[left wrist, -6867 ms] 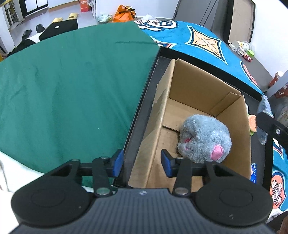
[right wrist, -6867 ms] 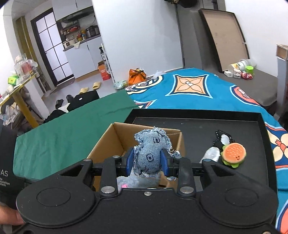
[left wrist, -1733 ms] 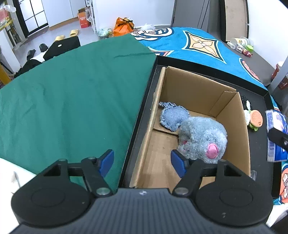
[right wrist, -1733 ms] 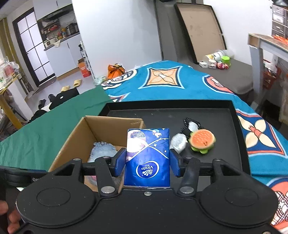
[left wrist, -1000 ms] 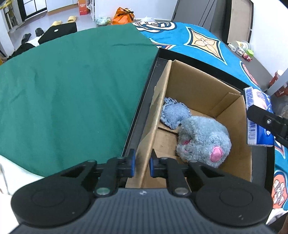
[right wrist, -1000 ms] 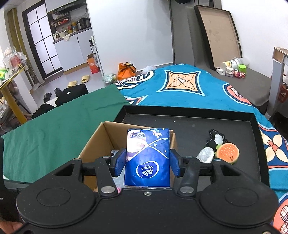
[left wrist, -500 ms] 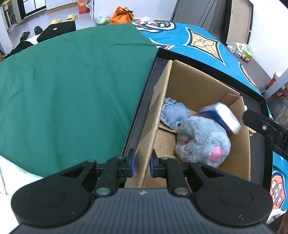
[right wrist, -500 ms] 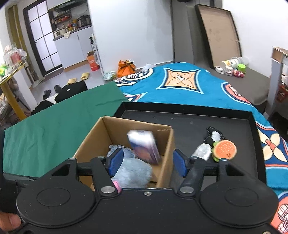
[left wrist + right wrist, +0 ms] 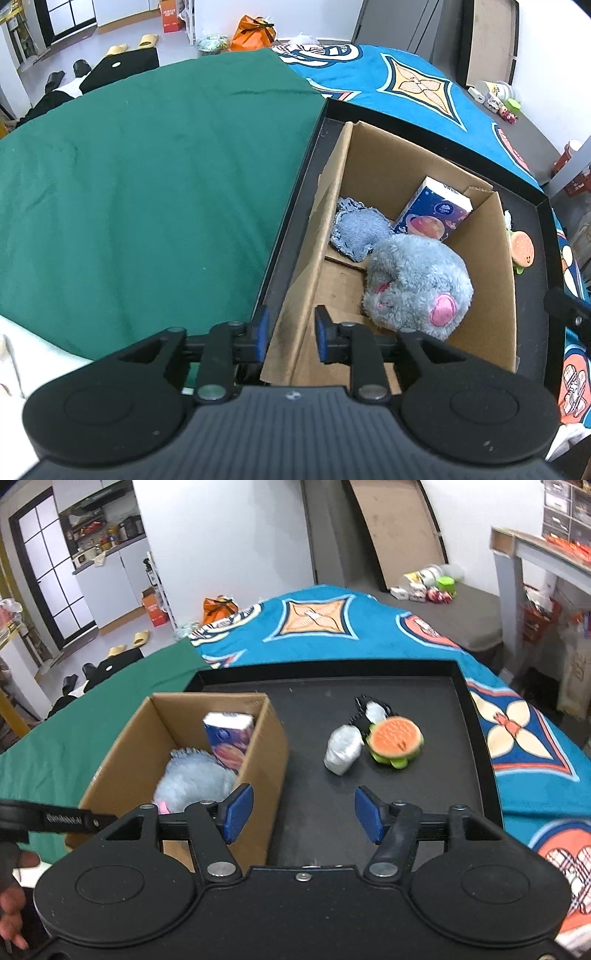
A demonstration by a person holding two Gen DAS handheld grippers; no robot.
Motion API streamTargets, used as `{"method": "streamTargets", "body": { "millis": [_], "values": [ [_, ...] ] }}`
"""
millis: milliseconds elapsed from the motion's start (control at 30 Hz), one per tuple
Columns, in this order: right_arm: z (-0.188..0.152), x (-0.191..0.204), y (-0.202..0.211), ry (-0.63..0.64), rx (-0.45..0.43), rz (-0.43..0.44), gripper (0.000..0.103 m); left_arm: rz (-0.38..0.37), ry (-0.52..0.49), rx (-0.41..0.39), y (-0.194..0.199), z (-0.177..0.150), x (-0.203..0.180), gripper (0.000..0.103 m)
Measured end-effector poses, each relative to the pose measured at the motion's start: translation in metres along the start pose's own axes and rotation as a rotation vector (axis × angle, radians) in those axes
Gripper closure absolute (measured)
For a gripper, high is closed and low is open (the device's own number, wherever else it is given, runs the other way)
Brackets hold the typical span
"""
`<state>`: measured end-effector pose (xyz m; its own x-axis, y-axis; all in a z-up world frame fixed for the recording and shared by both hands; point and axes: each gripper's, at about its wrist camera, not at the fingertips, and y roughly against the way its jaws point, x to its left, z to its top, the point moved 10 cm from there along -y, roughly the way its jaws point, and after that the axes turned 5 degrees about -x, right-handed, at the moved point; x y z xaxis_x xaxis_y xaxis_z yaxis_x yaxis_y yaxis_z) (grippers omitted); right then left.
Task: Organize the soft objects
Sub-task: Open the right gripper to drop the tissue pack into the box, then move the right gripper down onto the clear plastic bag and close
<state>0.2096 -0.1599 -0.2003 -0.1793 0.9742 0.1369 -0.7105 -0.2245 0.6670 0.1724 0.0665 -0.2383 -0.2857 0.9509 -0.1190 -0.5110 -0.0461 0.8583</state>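
The cardboard box (image 9: pixel 388 162) sits at the left side of a black tray (image 9: pixel 406 694), in the centre of the left wrist frame. Inside lie a grey plush toy (image 9: pixel 417 280) at the lower right, a denim pouch (image 9: pixel 360 230) beside it to the upper left, and a blue tissue pack (image 9: pixel 432 210) leaning upright in the far corner. On the tray, right of the box, rest a burger toy (image 9: pixel 395 740) and a silvery pouch (image 9: pixel 343 749), touching. The left claw (image 9: pixel 290 334) straddles the box's near wall, its jaws opening, pads off the cardboard. The right claw (image 9: pixel 301 814) hangs open and empty over the tray.
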Motion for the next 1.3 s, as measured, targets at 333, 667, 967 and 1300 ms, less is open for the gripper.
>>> {"method": "streamTargets", "body": {
  "millis": [333,667,967,1300],
  "values": [
    [-0.033,-0.021,-0.005,-0.068,0.076,-0.014,0.042,0.024,-0.035,-0.024,0.007,0.000,-0.004,0.054],
    [-0.058,-0.031,-0.012,-0.119,0.118,0.006,0.036,0.050,-0.061,-0.037,0.013,0.001,-0.008,0.048],
    [-0.073,-0.032,-0.022,-0.136,0.162,0.040,0.036,0.094,-0.105,-0.035,0.014,0.001,-0.013,0.045],
    [-0.090,-0.034,-0.038,-0.138,0.203,0.067,0.040,0.149,-0.155,-0.036,0.014,0.001,-0.020,0.035]
  ]
}}
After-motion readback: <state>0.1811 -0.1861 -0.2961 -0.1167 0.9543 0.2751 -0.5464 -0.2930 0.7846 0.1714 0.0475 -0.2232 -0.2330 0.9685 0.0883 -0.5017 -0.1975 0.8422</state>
